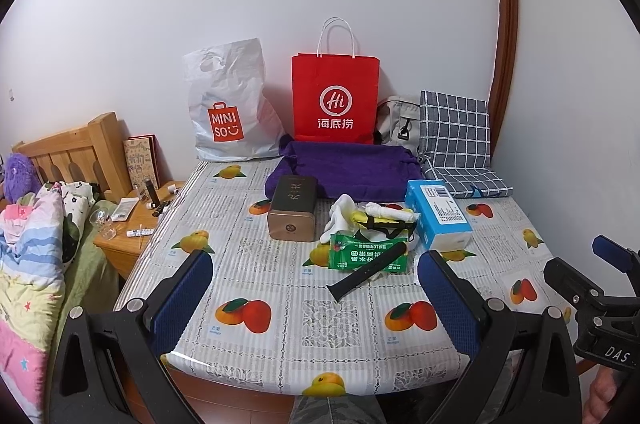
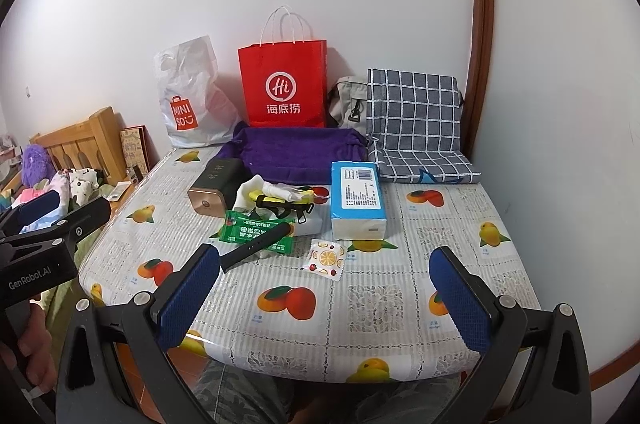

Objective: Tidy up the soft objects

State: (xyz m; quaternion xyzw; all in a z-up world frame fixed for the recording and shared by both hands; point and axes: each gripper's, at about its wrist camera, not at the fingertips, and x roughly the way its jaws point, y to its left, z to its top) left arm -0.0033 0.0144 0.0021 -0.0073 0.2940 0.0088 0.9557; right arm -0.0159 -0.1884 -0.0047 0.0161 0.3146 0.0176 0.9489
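A small pile sits mid-table: white cloth (image 1: 340, 212) (image 2: 250, 188), a yellow item with a black strap (image 1: 384, 222) (image 2: 286, 201), a green wipes pack (image 1: 360, 252) (image 2: 256, 232) and a black strap (image 1: 366, 272) (image 2: 252, 244). A blue tissue pack (image 1: 438, 214) (image 2: 358, 199) lies to its right. A purple towel (image 1: 344, 169) (image 2: 296, 153) and a checked cushion (image 1: 456, 139) (image 2: 416, 119) lie at the back. My left gripper (image 1: 316, 292) is open and empty above the near table edge. My right gripper (image 2: 324, 288) is open and empty, to the right of the left one.
The table (image 1: 280, 304) has a fruit-print cover. A gold tin (image 1: 292, 212) lies left of the pile. A red paper bag (image 1: 336, 95), a white Miniso bag (image 1: 228, 111) and a grey backpack (image 1: 398, 121) stand by the wall. A small fruit-print packet (image 2: 326, 259) lies near front. Bed and nightstand (image 1: 132, 224) are left.
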